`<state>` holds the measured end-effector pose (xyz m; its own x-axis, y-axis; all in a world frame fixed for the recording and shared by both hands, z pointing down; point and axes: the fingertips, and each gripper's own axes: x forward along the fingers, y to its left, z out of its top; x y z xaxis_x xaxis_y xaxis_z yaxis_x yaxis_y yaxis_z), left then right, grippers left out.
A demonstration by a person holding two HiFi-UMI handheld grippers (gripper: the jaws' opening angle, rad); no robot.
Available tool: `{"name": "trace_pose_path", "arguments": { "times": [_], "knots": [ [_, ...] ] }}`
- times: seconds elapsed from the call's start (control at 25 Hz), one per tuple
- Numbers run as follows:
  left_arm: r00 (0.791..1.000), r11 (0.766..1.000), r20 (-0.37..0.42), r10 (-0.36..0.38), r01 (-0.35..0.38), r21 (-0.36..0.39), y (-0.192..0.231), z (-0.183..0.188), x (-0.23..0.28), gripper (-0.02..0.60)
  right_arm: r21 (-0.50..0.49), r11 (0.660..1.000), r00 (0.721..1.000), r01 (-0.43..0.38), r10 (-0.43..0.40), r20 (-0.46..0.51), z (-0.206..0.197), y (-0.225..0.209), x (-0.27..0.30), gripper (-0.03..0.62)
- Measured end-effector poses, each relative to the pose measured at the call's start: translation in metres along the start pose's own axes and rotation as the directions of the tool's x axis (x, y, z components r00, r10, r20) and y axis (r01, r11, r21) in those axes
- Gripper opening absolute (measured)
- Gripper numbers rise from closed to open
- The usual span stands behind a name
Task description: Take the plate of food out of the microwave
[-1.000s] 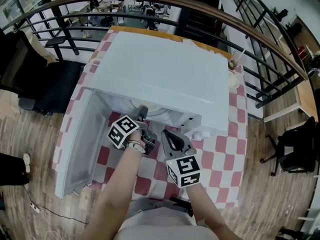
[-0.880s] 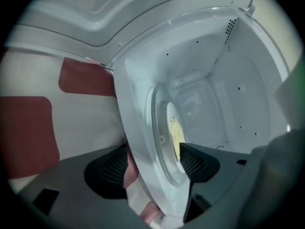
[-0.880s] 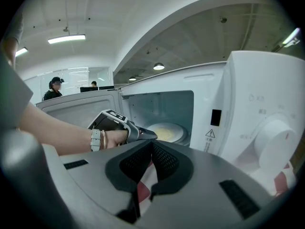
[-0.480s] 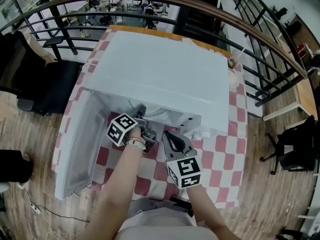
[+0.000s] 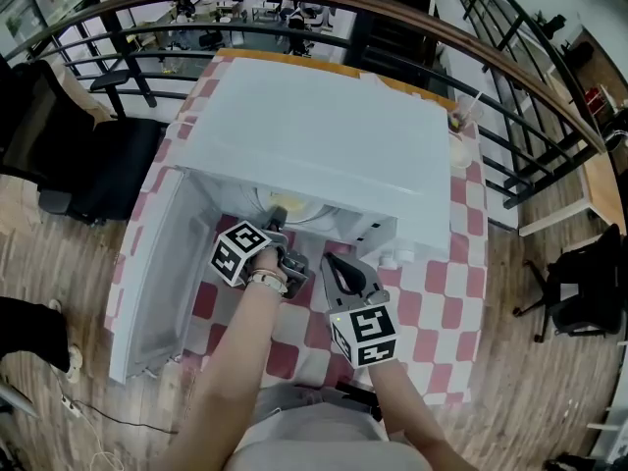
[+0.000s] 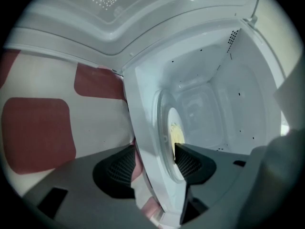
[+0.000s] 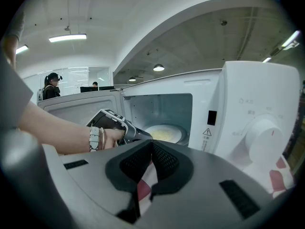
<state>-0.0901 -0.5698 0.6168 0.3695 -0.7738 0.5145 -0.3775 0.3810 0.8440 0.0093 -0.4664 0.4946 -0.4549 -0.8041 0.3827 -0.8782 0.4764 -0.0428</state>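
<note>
**Plate of food inside the open microwave, left tool at the opening**

Looking down from the head view, we see a white microwave on a red-and-white checked tabletop. Its door is swung wide open to our left. The plate sits on the floor of the cavity, carrying pale yellow food.

Our left tool reaches into the opening, turned on its side, with its tips at the near edge of the plate. In the left gripper view, its jaws stand well apart. The white front edge of the cavity and the plate's rim show in the gap between them. One pad lies over the plate side and the other lies over the tabletop side. We cannot tell whether either pad touches the plate.

Our right tool is outside the microwave, just in front of its control panel. In the right gripper view, its jaws are pressed together at the tips and pinch nothing. Checked tabletop shows below them, and the plate lies beyond them in the cavity.
</note>
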Motion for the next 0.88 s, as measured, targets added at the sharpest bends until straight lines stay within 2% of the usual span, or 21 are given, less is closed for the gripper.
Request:
{"name": "trace_pose_path", "arguments": {
  "times": [0.36, 0.56, 0.88],
  "knots": [
    [1.0, 1.0, 0.005, -0.014, 0.014, -0.001, -0.002, -0.003, -0.01, 0.191, -0.011, 1.0, 1.0, 0.007, -0.007, 0.017, 0.004, 0.002, -0.007, 0.026],
    [1.0, 1.0, 0.005, -0.028, 0.028, 0.002, -0.008, -0.005, -0.012, 0.126, -0.019, 1.0, 1.0, 0.015, -0.015, 0.018, 0.004, 0.002, -0.01, 0.026],
    [0.999, 0.998, 0.006, -0.046, 0.046, -0.036, -0.009, -0.005, -0.016, 0.089, -0.022, 0.999, 0.999, 0.026, -0.025, 0.024, 0.004, 0.002, -0.01, 0.026]
  ]
}}
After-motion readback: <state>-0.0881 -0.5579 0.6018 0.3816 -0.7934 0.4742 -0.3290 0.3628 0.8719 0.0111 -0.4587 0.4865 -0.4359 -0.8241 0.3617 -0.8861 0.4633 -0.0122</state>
